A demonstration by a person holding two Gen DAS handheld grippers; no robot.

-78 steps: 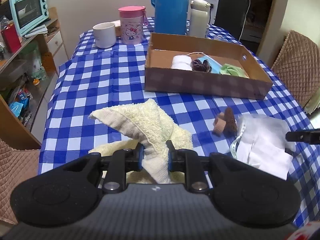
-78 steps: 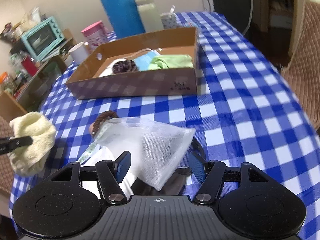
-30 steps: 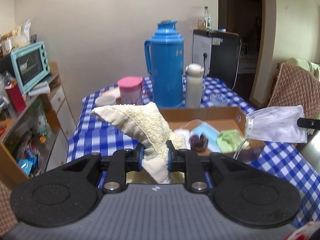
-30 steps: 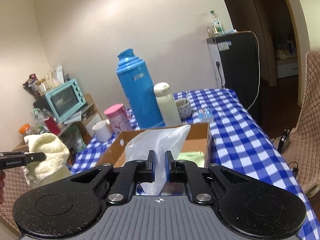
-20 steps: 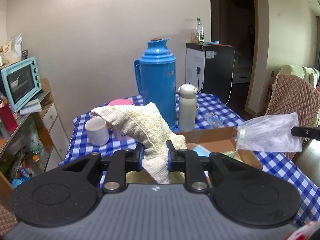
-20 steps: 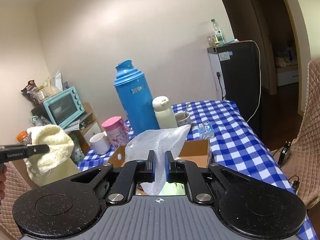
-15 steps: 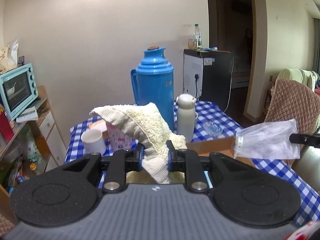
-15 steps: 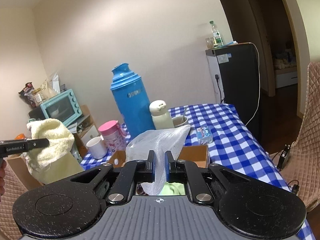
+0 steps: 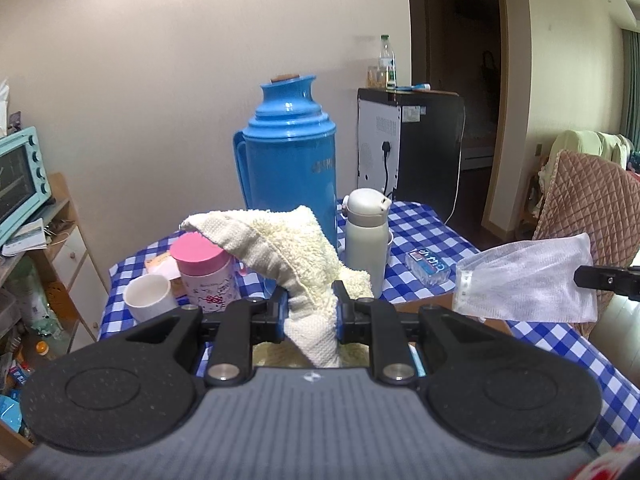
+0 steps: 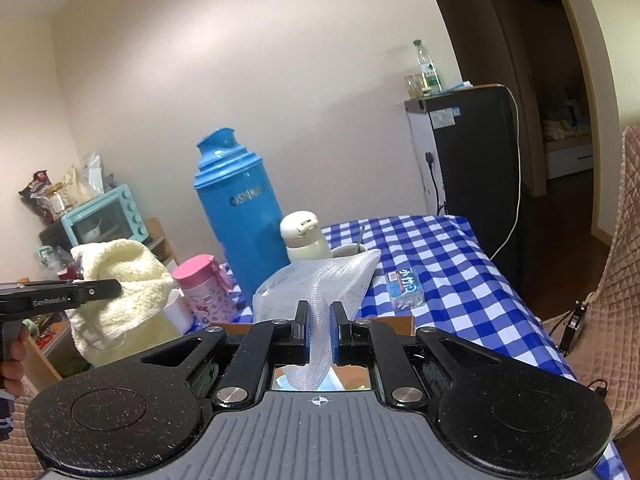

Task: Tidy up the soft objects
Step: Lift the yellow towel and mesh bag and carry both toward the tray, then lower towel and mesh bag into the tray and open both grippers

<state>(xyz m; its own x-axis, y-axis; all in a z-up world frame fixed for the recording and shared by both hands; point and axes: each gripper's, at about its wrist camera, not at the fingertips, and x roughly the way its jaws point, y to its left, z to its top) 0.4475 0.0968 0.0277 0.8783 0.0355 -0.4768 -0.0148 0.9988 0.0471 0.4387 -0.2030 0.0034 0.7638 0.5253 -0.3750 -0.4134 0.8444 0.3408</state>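
Carry step: your left tool point(image 9: 310, 312) is clenched on the towel point(image 9: 280, 248), your right tool point(image 10: 319, 332) on the mesh bag point(image 10: 320, 284), both aloft over the table point(image 10: 432, 264); next, lower them into the box point(image 10: 394, 322), apparently just beneath.

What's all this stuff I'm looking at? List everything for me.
towel: one, pale yellow, held in the air by the left tool
mesh bag: one, white, held in the air by the right tool
box: one, brown cardboard, on the table, mostly hidden
thermos: one, blue, far end of table
bottle: one, cream, right of thermos
pink cup: one, left of thermos
mug: one, white, beside pink cup
tissue pack: one, blue, on tablecloth
tablecloth: one, blue-white check
oven: one, teal, on shelf
fridge: one, black, past the table
chair: one, brown quilted, right side
left tool: shut on towel
right tool: shut on mesh bag
hand: one, holding the left tool's handle
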